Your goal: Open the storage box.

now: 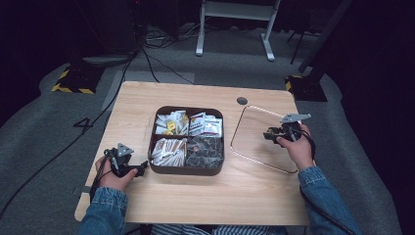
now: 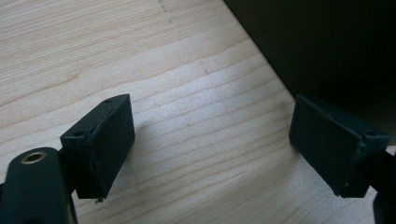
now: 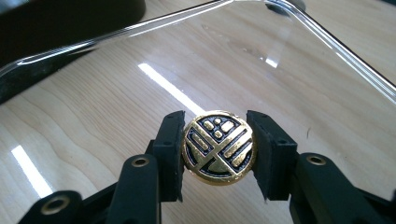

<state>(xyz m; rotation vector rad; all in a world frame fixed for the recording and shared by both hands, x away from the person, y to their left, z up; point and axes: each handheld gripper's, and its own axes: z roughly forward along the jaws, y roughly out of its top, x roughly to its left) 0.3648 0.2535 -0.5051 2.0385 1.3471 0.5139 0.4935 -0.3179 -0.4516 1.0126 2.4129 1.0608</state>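
Dark floor and cables surround a pale wooden tabletop (image 1: 195,196) where you sit in denim sleeves, a claw in each hand.

Your right claw (image 3: 218,154) is pinching a round black-and-gold token (image 3: 218,146) by its edges, one jaw on each side, its patterned face turned toward the camera. It hangs just above a clear tray (image 3: 327,42) with a raised rim, which lies flat on the tabletop at your right. In the high view the right claw (image 1: 272,134) sits over that clear tray (image 1: 240,122), with your right hand (image 1: 299,147) behind it.

Your left claw (image 2: 210,149) is spread wide with nothing between its jaws, low over bare wood, one jaw close beside the dark wall of a box (image 2: 327,46). From above, the left claw (image 1: 142,167) points at the box's lower left corner, held by your left hand (image 1: 115,178).

That dark brown box (image 1: 186,170) sits mid-table with four compartments: white packets in the two far ones, pale sachets near left, dark packets near right.
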